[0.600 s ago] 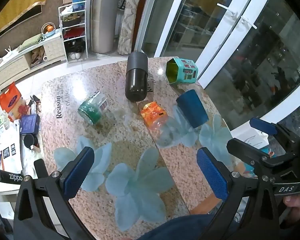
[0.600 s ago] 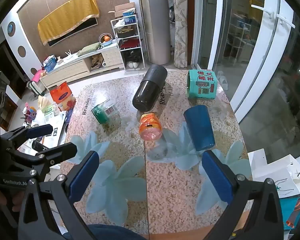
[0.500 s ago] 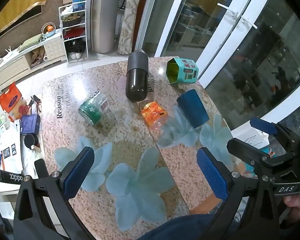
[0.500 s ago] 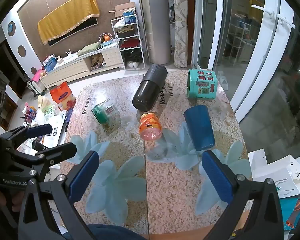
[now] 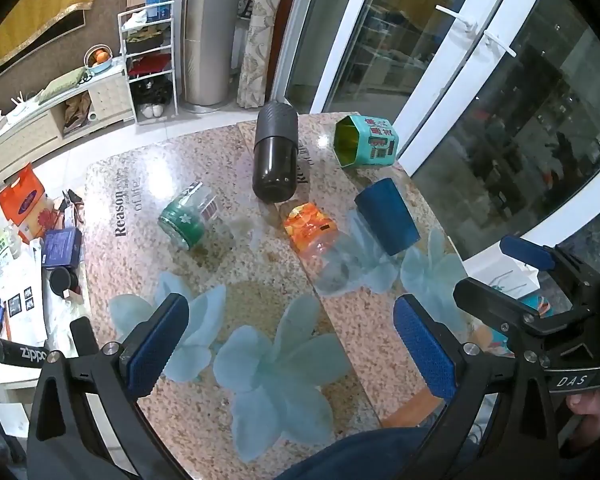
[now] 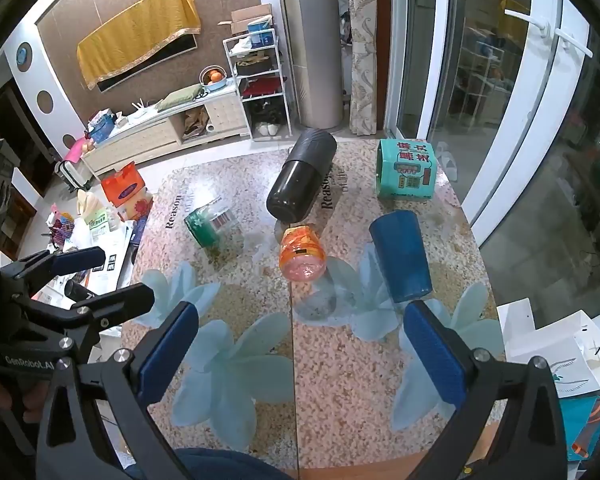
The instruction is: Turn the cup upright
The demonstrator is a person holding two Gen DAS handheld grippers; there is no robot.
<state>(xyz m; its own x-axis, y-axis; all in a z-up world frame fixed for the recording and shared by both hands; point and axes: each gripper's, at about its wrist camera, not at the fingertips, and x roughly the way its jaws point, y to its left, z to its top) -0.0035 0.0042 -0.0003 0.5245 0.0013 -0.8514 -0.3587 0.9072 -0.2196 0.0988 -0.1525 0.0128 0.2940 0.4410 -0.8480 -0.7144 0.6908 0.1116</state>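
Observation:
Several containers lie on their sides on the granite table [image 5: 240, 300] [image 6: 340, 360]: a dark blue cup [image 5: 386, 216] [image 6: 402, 256], an orange-labelled clear cup [image 5: 310, 228] [image 6: 302, 254], a green-labelled clear cup [image 5: 188, 220] [image 6: 208, 226], a black flask [image 5: 275, 158] [image 6: 304, 180] and a teal hexagonal tin [image 5: 366, 141] [image 6: 406, 170]. My left gripper [image 5: 288, 344] is open and empty above the table's near part. My right gripper [image 6: 300, 354] is open and empty, just short of the blue cup.
Glass sliding doors [image 6: 500, 80] stand at the table's right. A white paper bag [image 6: 560, 352] sits on the floor at the right. Papers and small items [image 5: 20, 248] cover a low surface on the left. A shelf rack [image 6: 260, 80] stands beyond the table.

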